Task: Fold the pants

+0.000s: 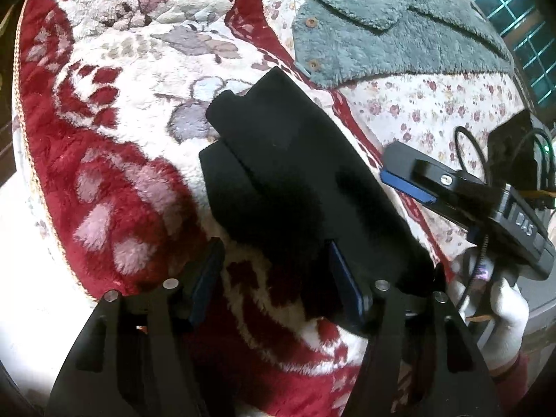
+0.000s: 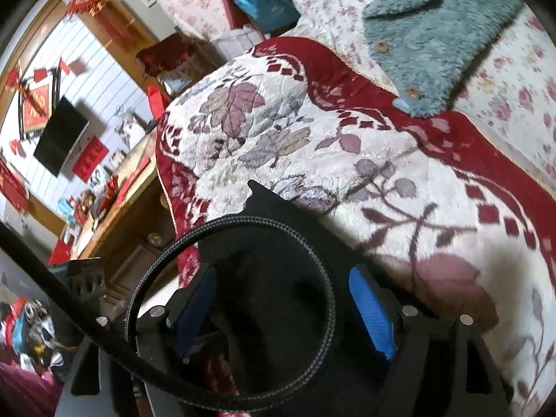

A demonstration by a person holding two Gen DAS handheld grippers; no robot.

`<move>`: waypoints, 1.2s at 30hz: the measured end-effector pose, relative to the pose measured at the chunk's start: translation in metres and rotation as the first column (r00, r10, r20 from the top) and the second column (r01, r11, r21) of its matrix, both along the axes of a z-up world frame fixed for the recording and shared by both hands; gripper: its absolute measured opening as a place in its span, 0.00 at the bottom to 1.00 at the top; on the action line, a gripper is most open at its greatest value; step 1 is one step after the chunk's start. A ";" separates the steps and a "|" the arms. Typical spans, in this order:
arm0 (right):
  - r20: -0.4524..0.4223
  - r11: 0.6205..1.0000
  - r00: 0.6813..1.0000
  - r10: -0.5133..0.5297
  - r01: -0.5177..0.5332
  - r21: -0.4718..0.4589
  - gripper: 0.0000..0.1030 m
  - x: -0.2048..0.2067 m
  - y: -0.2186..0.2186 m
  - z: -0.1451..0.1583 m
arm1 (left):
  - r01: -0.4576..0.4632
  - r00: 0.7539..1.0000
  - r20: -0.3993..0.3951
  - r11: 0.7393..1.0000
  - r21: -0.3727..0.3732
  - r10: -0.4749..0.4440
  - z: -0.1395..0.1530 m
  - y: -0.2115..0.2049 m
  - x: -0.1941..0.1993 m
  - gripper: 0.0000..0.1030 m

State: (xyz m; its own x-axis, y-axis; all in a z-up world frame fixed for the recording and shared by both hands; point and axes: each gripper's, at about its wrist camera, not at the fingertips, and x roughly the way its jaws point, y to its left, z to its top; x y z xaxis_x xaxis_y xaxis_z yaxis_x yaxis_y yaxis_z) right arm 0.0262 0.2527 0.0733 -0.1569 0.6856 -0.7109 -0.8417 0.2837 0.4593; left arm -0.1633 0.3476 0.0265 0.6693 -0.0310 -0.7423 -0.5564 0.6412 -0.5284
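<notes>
The black pants (image 1: pixel 295 173) lie folded into a compact bundle on a red and white plush blanket (image 1: pixel 114 132). My left gripper (image 1: pixel 278 288) is open just before the bundle's near end, its right finger against the cloth edge. My right gripper (image 1: pixel 410 180) shows at the right in the left wrist view, beside the bundle, held by a white-gloved hand. In the right wrist view the right gripper (image 2: pixel 285 312) is open with blue pads (image 2: pixel 373 316); a black mass and a braided cable loop (image 2: pixel 226 278) fill the space between the fingers, so the pants there are hard to tell.
A grey-blue fleece garment with wooden buttons (image 1: pixel 389 34) lies on the floral bedsheet (image 1: pixel 434 104) beyond the blanket. The bed's left edge drops to a wooden cabinet (image 2: pixel 114 215) and a wall with a dark screen (image 2: pixel 59 135).
</notes>
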 end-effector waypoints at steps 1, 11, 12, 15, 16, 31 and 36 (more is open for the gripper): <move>0.007 1.000 1.000 0.010 -0.010 -0.009 0.76 0.000 0.004 -0.001 | -0.002 1.000 0.011 1.000 -0.015 0.002 -0.001 0.001 0.000 0.61; 0.011 0.997 0.998 0.058 -0.057 -0.050 0.77 0.012 0.039 -0.011 | 0.041 0.983 0.184 0.978 -0.204 -0.003 0.004 0.008 -0.008 0.74; 0.002 0.997 0.998 0.057 -0.057 -0.048 0.77 0.013 0.041 -0.012 | 0.036 0.984 0.176 0.982 -0.187 -0.003 0.006 0.008 -0.007 0.76; 0.004 0.995 0.997 0.071 -0.071 -0.065 0.77 0.014 0.049 -0.016 | 0.018 0.993 0.115 0.988 -0.156 0.000 -0.001 0.007 0.001 0.77; 0.007 0.994 0.997 0.081 -0.081 -0.074 0.77 0.013 0.052 -0.017 | 0.009 0.996 0.090 0.986 -0.168 0.006 -0.007 0.008 0.003 0.77; 0.030 0.970 0.979 0.201 -0.194 -0.144 0.55 0.009 0.100 -0.042 | -0.020 0.995 0.094 0.990 -0.136 0.033 -0.018 0.009 0.013 0.77; 0.043 0.978 0.981 0.189 -0.184 -0.098 0.27 0.001 0.089 -0.035 | 0.005 0.990 0.141 0.977 -0.211 0.025 -0.020 0.017 0.010 0.17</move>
